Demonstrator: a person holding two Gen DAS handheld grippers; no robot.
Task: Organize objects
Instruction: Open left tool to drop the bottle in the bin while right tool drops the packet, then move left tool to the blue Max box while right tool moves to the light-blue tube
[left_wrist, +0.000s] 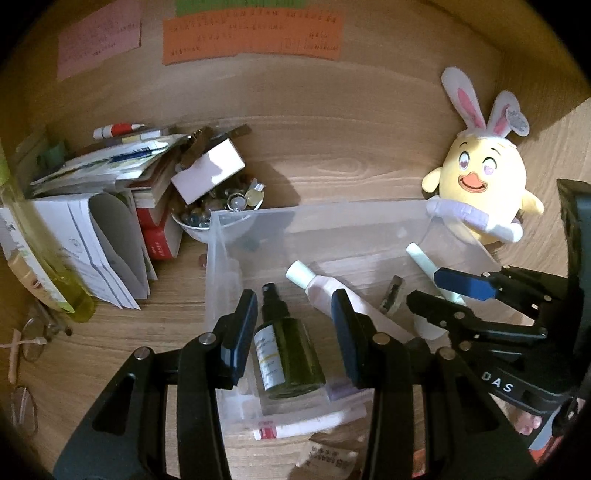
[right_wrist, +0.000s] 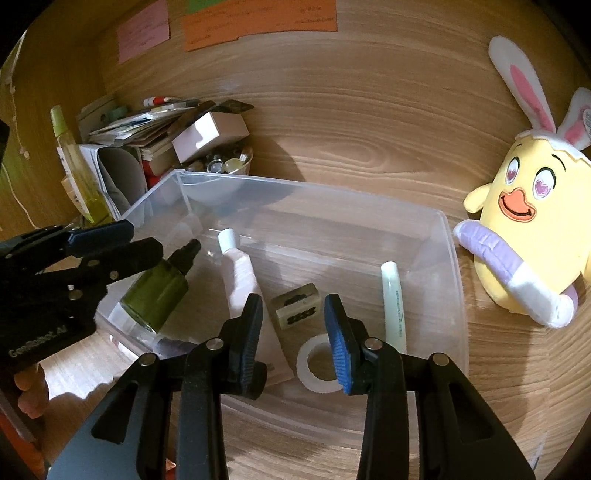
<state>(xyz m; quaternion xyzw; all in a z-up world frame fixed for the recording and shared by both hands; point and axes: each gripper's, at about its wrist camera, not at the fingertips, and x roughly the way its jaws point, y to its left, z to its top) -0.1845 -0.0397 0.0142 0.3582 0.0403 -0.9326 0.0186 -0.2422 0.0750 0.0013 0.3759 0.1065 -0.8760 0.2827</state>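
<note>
The left gripper (left_wrist: 293, 332) hovers nearest, jaws spread wide and empty, directly above the green spray bottle (left_wrist: 286, 356) lying on its side at the near-left end of the clear bin (left_wrist: 317, 210). The right gripper (right_wrist: 293, 332) is likewise open and holds nothing, poised over the near edge of the bin above the tape roll (right_wrist: 317, 363).

The bottle looks like glass or hard plastic: rigid, smooth, probably slippery and moderately heavy. Best grip is judged to be across the body, not the narrow black nozzle. The pink tube (right_wrist: 245, 280) beside it is soft and will squash; hold it near the cap.

The right wrist view shows the small stamp block (right_wrist: 297, 310) and the pale stick (right_wrist: 393, 306) clearly inside the bin. The left wrist view alone shows a white tube (left_wrist: 306, 424) lying outside the bin's near wall.
</note>
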